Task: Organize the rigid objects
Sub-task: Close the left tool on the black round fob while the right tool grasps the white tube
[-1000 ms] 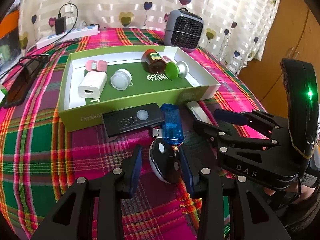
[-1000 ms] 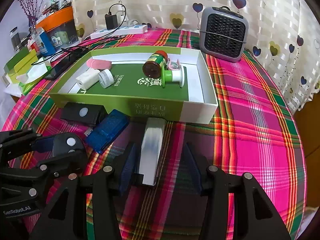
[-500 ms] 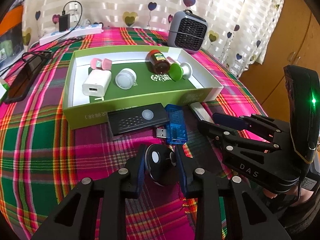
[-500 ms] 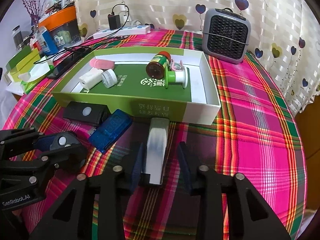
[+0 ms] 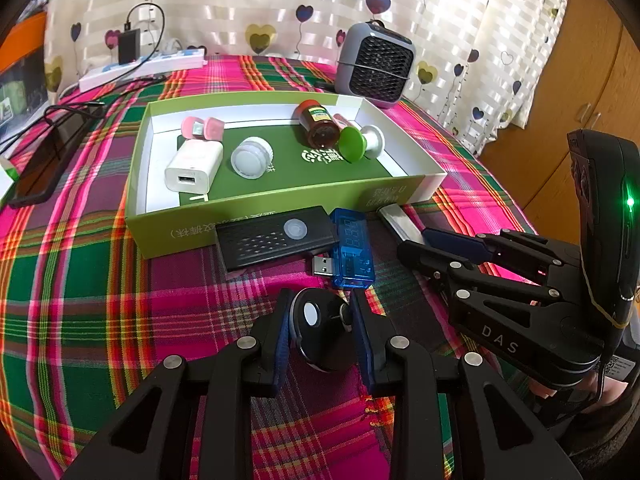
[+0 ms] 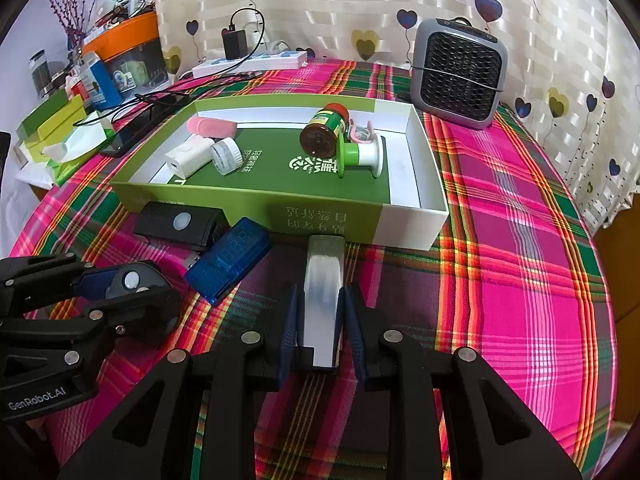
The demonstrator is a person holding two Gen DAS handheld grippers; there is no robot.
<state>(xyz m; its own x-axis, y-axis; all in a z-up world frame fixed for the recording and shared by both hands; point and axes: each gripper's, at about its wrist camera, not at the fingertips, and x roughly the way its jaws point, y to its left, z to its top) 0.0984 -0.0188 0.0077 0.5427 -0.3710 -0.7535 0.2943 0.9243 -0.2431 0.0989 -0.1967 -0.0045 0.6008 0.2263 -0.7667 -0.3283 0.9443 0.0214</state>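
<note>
My left gripper (image 5: 320, 310) is shut on a black round fob with a white button (image 5: 316, 332), which rests on the plaid cloth. My right gripper (image 6: 322, 308) has its jaws closing on a flat silver bar (image 6: 324, 268), and both pads touch its sides. The bar's far end lies against the green box (image 6: 240, 196). Between the grippers lie a blue USB tester (image 5: 352, 248) and a black rectangular device (image 5: 276, 236), both in front of the box. Inside the box are a white charger (image 5: 194, 168), a white-capped jar (image 5: 250, 156), a brown bottle (image 5: 316, 124), a green spool (image 5: 360, 144) and a pink clip (image 5: 202, 128).
A grey fan heater (image 6: 456, 76) stands behind the box at the right. A power strip with cables (image 6: 248, 64) lies along the back edge, and a dark phone (image 5: 48, 160) lies left of the box. Boxes and bottles (image 6: 72, 112) crowd the far left. Bare cloth (image 6: 520, 240) spreads right.
Both pairs of jaws have closed in: the left onto the black round fob, the right onto the silver bar. Neither hand has shifted.
</note>
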